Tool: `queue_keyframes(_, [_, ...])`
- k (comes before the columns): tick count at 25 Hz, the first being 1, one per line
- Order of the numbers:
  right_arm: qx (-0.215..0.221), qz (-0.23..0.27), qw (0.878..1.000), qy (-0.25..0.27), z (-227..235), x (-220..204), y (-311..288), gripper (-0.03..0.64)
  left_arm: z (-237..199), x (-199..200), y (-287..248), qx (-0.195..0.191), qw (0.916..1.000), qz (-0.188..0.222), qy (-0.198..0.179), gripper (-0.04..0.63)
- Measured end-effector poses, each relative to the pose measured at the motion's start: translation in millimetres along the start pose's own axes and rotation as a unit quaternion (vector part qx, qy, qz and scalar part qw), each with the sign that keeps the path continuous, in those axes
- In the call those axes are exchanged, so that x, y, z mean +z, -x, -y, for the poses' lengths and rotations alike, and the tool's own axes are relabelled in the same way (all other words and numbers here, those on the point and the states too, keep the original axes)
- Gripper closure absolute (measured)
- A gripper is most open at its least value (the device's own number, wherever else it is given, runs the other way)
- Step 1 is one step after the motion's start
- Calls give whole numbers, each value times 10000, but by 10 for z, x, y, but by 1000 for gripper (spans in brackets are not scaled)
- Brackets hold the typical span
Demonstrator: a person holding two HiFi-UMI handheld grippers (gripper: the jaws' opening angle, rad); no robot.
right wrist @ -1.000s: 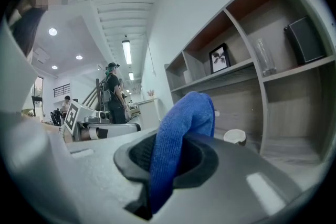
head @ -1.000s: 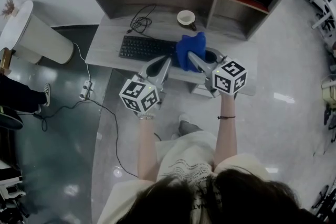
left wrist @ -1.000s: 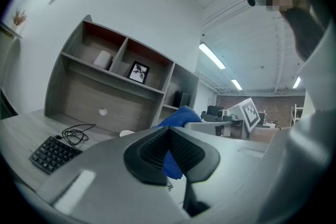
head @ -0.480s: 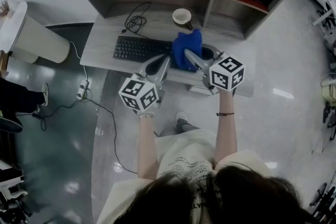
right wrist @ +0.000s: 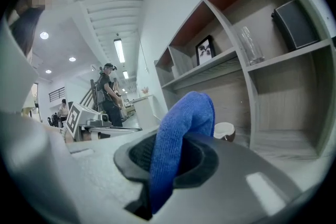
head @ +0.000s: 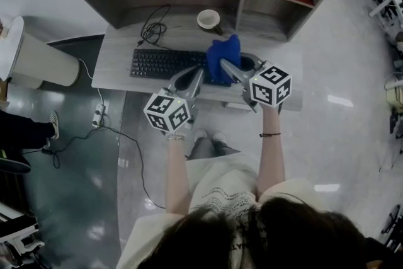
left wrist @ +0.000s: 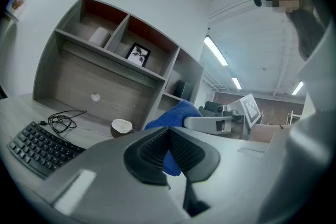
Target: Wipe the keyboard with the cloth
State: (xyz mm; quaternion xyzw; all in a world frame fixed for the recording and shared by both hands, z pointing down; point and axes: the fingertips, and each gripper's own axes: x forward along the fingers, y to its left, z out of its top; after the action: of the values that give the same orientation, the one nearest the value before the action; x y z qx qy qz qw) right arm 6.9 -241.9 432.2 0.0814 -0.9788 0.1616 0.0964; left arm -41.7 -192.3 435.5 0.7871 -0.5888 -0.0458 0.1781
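Moved: barely anything. The camera drifted a bit and the person's feet ended up side by side under the worktop (head: 116, 75); both grippers sat just where they were half a second back.
Keyboard (head: 165, 63): black, lay flat along the worktop with its cable coiled behind it. Most of the keys were in plain sight; only the right end was covered from above by the cloth.
Left gripper (head: 199, 74): jaws closed together with nothing pinched as far as I could see, tips just beside the cloth's left edge. My guess is it was parked there as a spare, ready to steady the keyboard.
Cloth (head: 221, 58): bright blue, fuzzy like microfibre, bunched into a tall fold poking up past the jaws. It hung at the keyboard's right end; couldn't tell if it touched the keys.
Right gripper (head: 227, 66): jaws clamped on the cloth's middle, so a loose wad hung free for wiping. Looked like the start of a stroke heading left.
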Motion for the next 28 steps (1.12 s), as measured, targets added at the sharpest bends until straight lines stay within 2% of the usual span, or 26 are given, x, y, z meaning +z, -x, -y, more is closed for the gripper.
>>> queue_keyframes(14, [-954,-36,9944,-455,466,-204,81,558,-195,-224,-391,-702,9954,-637,152,591])
queue_keyframes(28, [-1797,-74,9810,-725,633,-404,135,558,-323,-559,-564,-1380,9822,-1202,421,591])
